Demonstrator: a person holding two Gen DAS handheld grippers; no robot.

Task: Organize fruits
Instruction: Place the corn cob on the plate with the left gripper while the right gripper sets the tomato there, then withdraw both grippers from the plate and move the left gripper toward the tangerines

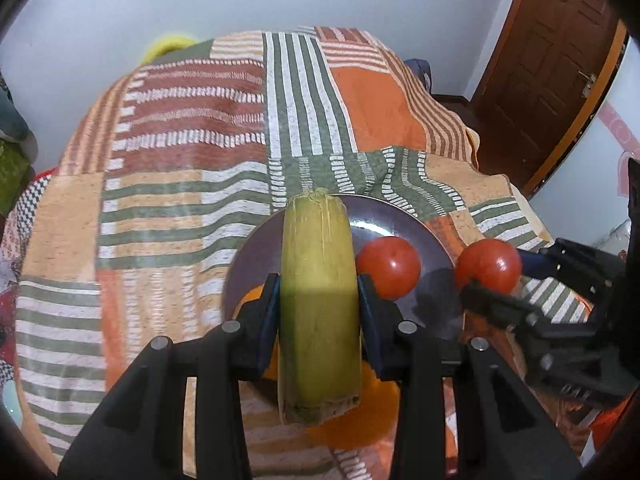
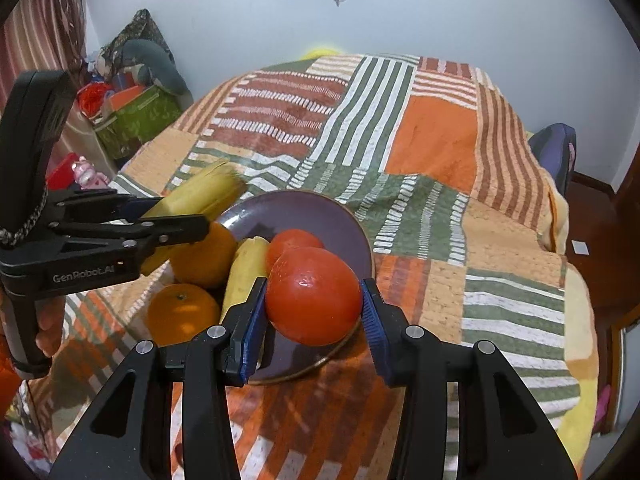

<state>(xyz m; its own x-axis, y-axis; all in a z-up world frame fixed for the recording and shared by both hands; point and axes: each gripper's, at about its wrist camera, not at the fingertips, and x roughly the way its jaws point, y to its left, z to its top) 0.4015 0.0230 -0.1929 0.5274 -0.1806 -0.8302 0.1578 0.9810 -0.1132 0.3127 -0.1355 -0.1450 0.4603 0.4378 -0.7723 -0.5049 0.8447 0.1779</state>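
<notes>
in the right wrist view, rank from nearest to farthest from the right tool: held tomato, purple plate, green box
1. Held tomato: clamped in the right tool.
2. Purple plate: just beyond, under the fruit.
3. Green box: far left, off the bed.

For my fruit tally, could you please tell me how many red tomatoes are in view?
2. One tomato is held in the right tool over the plate's near edge; the other tomato lies on the plate just behind it. More could be hidden behind the fruit.
</notes>
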